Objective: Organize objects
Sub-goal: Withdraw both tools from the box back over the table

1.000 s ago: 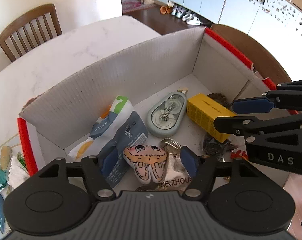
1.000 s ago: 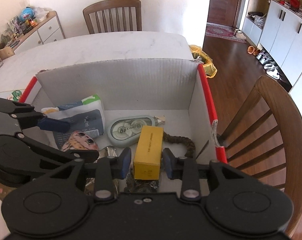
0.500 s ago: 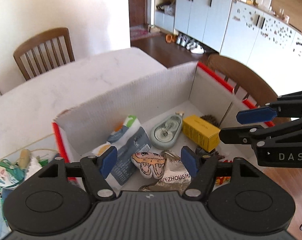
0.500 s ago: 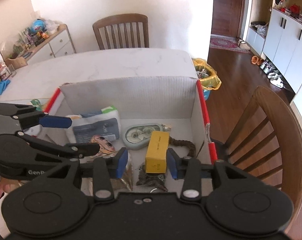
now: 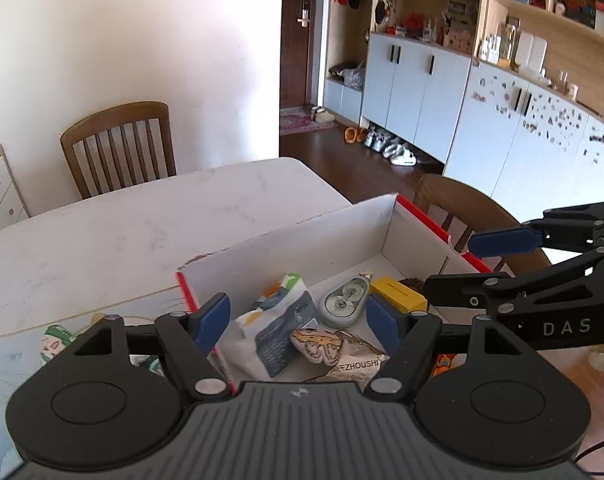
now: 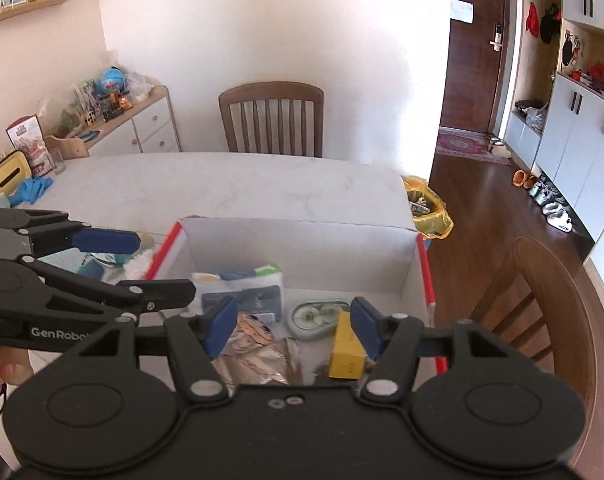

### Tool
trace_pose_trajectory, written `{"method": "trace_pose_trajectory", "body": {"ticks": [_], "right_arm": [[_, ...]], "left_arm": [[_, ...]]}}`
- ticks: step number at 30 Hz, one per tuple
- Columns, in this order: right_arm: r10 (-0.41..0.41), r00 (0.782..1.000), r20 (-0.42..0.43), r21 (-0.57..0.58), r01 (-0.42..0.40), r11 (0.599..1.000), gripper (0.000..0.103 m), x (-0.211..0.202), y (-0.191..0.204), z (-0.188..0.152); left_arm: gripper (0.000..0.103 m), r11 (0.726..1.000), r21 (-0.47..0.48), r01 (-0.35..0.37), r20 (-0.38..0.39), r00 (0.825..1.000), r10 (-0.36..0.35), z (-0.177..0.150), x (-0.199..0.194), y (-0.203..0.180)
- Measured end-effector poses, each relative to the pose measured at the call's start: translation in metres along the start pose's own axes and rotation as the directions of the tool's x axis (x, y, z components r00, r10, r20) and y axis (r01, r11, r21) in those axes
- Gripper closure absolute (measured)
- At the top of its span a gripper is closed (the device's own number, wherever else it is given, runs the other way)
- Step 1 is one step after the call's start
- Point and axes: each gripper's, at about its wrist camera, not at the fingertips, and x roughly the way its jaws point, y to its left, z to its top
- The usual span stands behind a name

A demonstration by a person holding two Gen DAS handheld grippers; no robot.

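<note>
Right wrist view, yellow bin (image 6: 427, 212), blue cloth (image 6: 30, 190)

One cardboard box (image 5: 341, 236), one yellow carton (image 5: 397, 298), one tape dispenser (image 5: 343, 300), two wooden chairs (image 6: 272, 118)

"DAS" on right tongs (image 5: 453, 272); "ZHOUSHI" on foil packet (image 5: 357, 364)
</note>
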Motion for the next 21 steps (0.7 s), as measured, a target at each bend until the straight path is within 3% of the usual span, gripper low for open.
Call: {"method": "trace_pose_trajectory", "body": {"ticks": [9, 13, 19, 21], "right_arm": [[0.016, 1.0, 0.013, 0.02, -0.017, 1.0, 0.035, 0.001, 0.034, 0.009], [0.016, 1.0, 0.022, 0.031, -0.017, 0.999, 0.026, 0.004, 0.054, 0.013], [0.021, 0.999, 0.028, 0.053, -0.023, 0.998, 0.018, 0.014, 0.086, 0.017], [0.028, 0.999, 0.03, 0.064, -0.03, 0.997, 0.016, 0.018, 0.096, 0.019]], "left_arm": [[0.019, 0.999, -0.038, 0.007, 0.036, 0.999, -0.006, -0.004, -0.028, 0.045], [0.016, 0.999, -0.039, -0.002, 0.052, 0.999, 0.004, -0.005, -0.038, 0.068], [0.015, 0.999, -0.047, 0.01, 0.061, 0.998, -0.007, -0.007, -0.048, 0.104], [0.011, 0.999, -0.052, 0.013, 0.063, 0.998, -0.009, -0.009, -0.049, 0.116]]}}
